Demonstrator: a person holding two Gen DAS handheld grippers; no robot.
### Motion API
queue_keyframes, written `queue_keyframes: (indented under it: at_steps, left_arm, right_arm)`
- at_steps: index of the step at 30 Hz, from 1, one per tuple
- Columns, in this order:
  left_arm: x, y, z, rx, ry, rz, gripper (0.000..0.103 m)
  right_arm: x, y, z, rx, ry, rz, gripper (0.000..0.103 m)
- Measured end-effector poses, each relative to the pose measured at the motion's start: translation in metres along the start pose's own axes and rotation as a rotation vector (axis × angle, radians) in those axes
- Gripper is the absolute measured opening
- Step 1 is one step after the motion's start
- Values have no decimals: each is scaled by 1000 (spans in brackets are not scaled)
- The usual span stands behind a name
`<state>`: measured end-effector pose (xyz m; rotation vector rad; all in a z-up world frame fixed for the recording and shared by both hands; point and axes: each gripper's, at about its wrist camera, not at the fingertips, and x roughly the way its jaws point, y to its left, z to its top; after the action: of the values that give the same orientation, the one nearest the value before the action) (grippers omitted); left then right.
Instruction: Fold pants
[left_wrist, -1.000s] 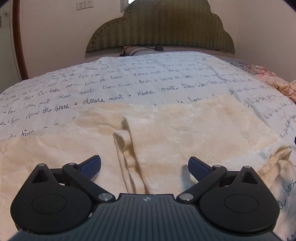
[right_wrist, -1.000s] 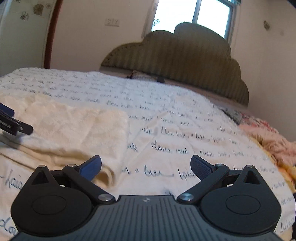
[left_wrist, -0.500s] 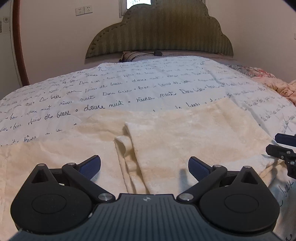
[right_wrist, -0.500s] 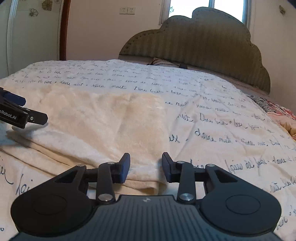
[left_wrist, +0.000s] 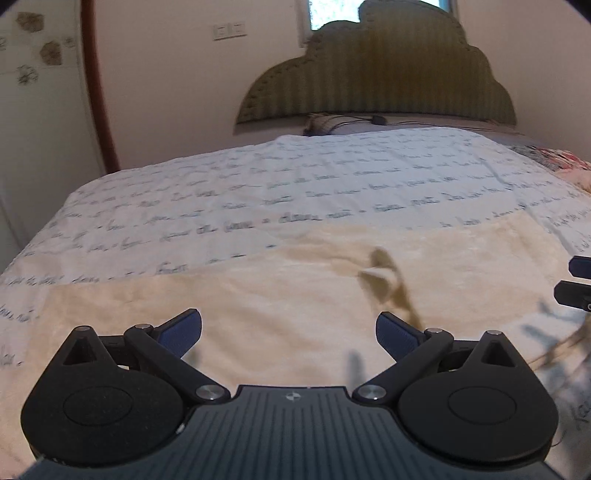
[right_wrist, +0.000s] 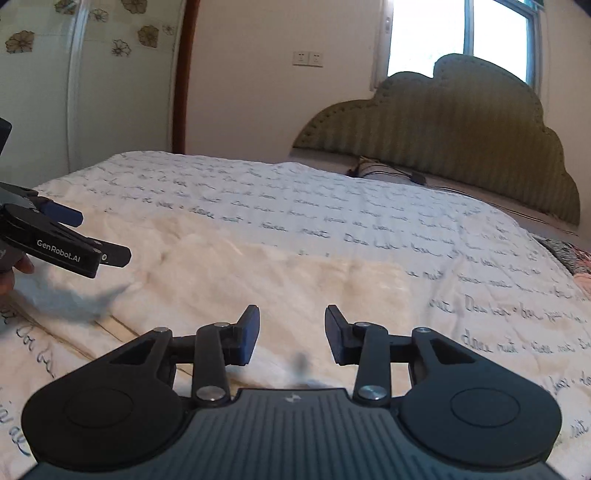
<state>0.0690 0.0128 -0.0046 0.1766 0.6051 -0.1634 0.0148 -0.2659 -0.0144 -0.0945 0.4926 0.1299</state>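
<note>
Two hand-held grippers above cream pants (left_wrist: 295, 314); left hand-held gripper (left_wrist: 289, 328) wide, right hand-held gripper (right_wrist: 291, 334) narrower, both empty

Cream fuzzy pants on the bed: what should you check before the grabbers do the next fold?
1. Cream fleece pants lying on the script-printed white bedspread: ok.
2. Left gripper open, nothing between its blue-padded fingers: ok.
3. Right gripper open partway, holding nothing: ok.
4. Pants smooth: not ok, a small bunched fold sits right of the middle.
5. Near edge of the pants lined up: cannot tell, the grippers hide it.
6. Two grippers apart, not touching: ok; the left gripper shows at the left edge of the right wrist view.
</note>
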Motion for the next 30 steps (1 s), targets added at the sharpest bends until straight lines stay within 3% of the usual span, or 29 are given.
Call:
queue_keyframes:
  at_steps: [5,7,10,13,17,20,24,28,30]
  left_arm:
    - [-7,69,-22,-32,62,179,102]
    - [-6,88,-34,-39,109,182,103]
    - [-19,104,-43,-63,84,137,103]
    - [-39,118,-42,-102,22,149,103]
    - [-52,155,-39,-250,-11,189,103]
    - [-60,187,-42,-415,19,155,102]
    - [-70,220,-54,-600,54,50,102]
    - [-70,240,-67,-725,94,-25,102]
    - [-64,247,-74,-786,121,-87,102]
  right_arm:
    - [22,39,12,-31,5,132,38]
    - [30,57,14,-58,13,181,38]
    - [48,79,9,-133,104,213,38]
    - [42,89,10,-190,88,176,39]
    - [26,112,27,-254,-2,170,40]
    - [20,150,38,-315,-67,292,40]
    - [23,212,40,-443,-94,437,42]
    - [23,264,34,-616,-133,482,44]
    - [26,279,30,-672,-128,490,51]
